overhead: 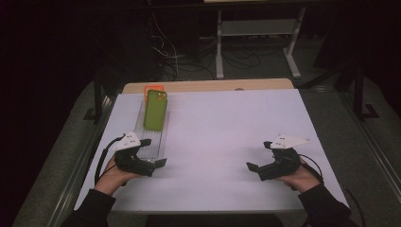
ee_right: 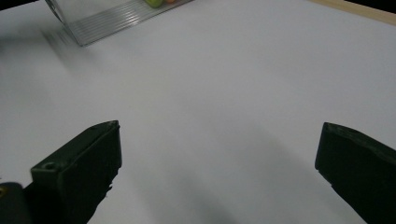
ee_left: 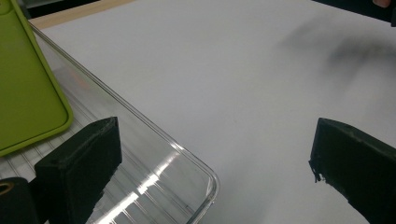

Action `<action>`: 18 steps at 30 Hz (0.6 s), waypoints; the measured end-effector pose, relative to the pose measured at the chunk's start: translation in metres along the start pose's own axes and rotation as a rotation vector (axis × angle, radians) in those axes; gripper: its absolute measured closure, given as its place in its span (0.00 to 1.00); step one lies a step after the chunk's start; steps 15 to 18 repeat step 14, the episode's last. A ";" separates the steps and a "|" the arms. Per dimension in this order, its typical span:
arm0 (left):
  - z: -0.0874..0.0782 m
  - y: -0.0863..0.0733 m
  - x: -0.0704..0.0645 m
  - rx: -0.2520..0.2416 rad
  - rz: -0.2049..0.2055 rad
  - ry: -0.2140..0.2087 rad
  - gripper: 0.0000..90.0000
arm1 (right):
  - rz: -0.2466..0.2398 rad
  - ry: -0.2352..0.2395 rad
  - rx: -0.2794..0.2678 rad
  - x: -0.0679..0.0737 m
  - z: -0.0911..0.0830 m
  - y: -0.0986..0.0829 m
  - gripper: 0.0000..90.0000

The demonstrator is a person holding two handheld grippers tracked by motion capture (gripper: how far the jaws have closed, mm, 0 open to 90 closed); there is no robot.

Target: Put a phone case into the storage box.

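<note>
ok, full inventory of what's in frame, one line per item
phone case: 1, lime green, lying on the clear tray, far-left part of the table
second case: 1, orange, only its top edge visible behind the green one
clear tray: 1, transparent ribbed plastic, left side of the table
table: 1, white top with a wooden far edge
desk frame: 1, white, on the floor beyond the table
left hand-held gripper: 1, black, jaws open, at the tray's near end
right hand-held gripper: 1, black, jaws open, over bare table
</note>
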State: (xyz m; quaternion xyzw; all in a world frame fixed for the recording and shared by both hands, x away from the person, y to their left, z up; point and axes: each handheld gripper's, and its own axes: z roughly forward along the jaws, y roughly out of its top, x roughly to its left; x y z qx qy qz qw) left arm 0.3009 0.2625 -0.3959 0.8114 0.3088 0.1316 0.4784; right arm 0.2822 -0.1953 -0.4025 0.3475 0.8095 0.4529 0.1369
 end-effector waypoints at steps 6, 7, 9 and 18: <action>0.001 -0.001 0.000 0.008 0.009 -0.007 0.02 | -0.001 0.003 0.001 0.000 0.001 -0.001 0.00; 0.001 -0.001 0.000 0.008 0.010 -0.008 0.02 | -0.001 0.002 0.001 0.000 0.001 -0.001 0.00; 0.002 -0.001 0.000 0.008 0.008 -0.009 0.02 | 0.001 0.002 0.002 0.000 0.001 -0.001 0.00; 0.002 -0.001 -0.001 0.012 0.005 -0.009 0.02 | 0.003 0.001 0.002 0.000 0.000 -0.001 0.00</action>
